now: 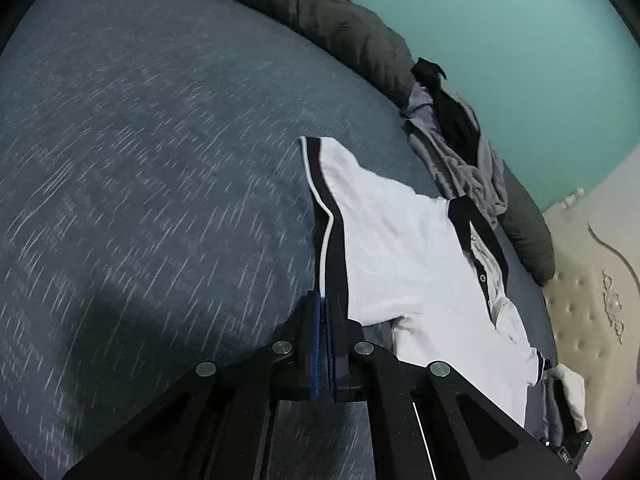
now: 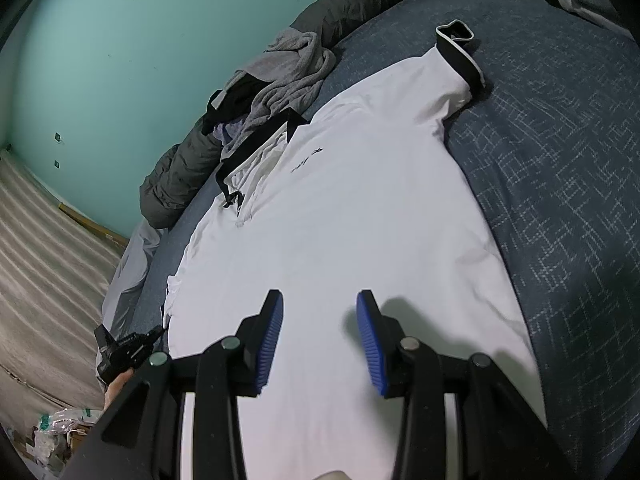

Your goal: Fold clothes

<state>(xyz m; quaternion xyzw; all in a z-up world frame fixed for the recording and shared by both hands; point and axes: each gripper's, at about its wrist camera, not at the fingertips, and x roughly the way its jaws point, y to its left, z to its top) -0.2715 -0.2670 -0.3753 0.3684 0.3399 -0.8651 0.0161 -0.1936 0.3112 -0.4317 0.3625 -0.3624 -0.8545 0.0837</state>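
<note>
A white polo shirt [image 2: 340,208] with a black collar [image 2: 256,142] lies spread on the bed. In the left wrist view my left gripper [image 1: 324,304] is shut on the black, white-piped cuff [image 1: 326,216] of one sleeve, and the shirt [image 1: 404,252] stretches away to the right. My right gripper [image 2: 320,320] hangs open just above the shirt's white body, with nothing between its blue pads [image 2: 370,340]. The other sleeve's black cuff [image 2: 460,54] sticks up, free, at the far right.
The bed has a dark blue patterned cover [image 1: 160,160]. A dark grey duvet [image 1: 340,20] and a pile of grey and black clothes [image 2: 280,72] lie along the teal wall. A padded headboard [image 1: 592,304] is right. A hand holds a black device [image 2: 124,352] at the shirt's left edge.
</note>
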